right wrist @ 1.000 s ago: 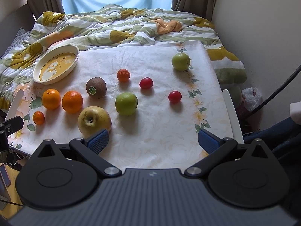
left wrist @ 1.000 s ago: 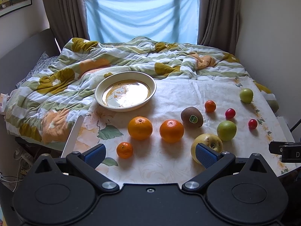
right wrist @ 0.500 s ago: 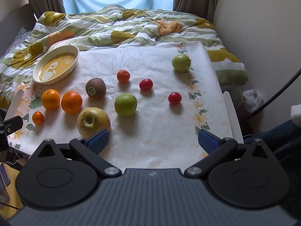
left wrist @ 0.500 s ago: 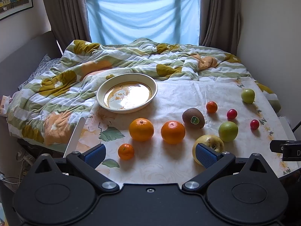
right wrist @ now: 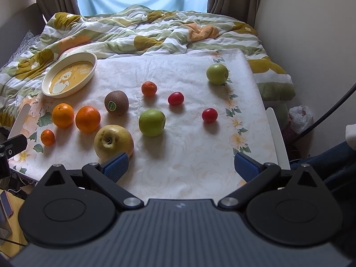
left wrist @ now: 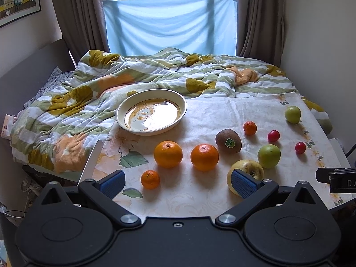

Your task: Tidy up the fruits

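Fruit lies loose on a floral cloth. Two oranges [left wrist: 168, 154] [left wrist: 204, 157], a small mandarin [left wrist: 150, 179], a kiwi [left wrist: 228, 140], a yellow apple [left wrist: 247, 170], a green apple [left wrist: 269, 156], another mandarin [left wrist: 250, 128], two cherry tomatoes [left wrist: 273, 135] [left wrist: 300, 147] and a far green apple [left wrist: 292, 114]. A cream plate [left wrist: 182, 109] with a duck picture sits empty at the back left. My left gripper [left wrist: 176, 183] is open above the near edge, empty. My right gripper [right wrist: 180, 166] is open and empty, near the yellow apple [right wrist: 113, 141].
A rumpled striped quilt [left wrist: 89, 102] covers the bed behind and left of the cloth. Walls close in on the right; curtains and a window stand at the back. White table legs [right wrist: 276, 133] flank the cloth. A phone [right wrist: 5, 202] lies low at left.
Both grippers have drifted slightly, the left one tilting up a little so the scene sits lower in its view. No fruit has moved. Both stay open.
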Action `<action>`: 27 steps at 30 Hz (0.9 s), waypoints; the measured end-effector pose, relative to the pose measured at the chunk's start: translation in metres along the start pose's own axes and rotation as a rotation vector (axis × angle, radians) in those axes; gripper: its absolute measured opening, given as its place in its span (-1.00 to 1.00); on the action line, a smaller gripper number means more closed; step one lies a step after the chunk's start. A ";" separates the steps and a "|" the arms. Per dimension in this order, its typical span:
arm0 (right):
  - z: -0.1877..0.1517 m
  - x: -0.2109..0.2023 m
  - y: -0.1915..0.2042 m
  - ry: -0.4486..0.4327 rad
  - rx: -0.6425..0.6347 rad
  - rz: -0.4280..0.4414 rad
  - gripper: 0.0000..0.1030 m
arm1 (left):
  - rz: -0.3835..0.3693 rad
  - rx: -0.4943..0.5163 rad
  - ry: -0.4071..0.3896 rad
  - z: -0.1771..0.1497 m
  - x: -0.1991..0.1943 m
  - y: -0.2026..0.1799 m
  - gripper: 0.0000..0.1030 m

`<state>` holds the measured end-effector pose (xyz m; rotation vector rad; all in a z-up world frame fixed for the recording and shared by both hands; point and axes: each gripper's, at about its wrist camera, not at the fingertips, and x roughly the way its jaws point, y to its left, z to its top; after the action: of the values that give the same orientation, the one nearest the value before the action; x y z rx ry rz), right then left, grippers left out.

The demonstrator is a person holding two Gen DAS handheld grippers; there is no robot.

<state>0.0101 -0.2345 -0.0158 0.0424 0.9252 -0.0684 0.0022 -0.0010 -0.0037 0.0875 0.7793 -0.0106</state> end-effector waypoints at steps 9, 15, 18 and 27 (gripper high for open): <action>-0.003 -0.002 0.002 -0.005 -0.010 0.020 1.00 | 0.005 0.003 -0.009 -0.003 -0.006 -0.004 1.00; -0.004 -0.007 0.001 -0.017 -0.011 0.030 1.00 | 0.005 0.004 -0.014 -0.004 -0.009 -0.004 1.00; -0.004 -0.007 0.002 -0.017 -0.014 0.031 1.00 | 0.006 0.005 -0.016 -0.003 -0.011 -0.005 1.00; -0.004 -0.010 0.004 -0.014 -0.021 0.039 1.00 | 0.014 -0.011 0.007 -0.002 -0.016 -0.005 1.00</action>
<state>0.0013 -0.2299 -0.0107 0.0408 0.9102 -0.0227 -0.0109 -0.0066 0.0059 0.0825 0.7857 0.0072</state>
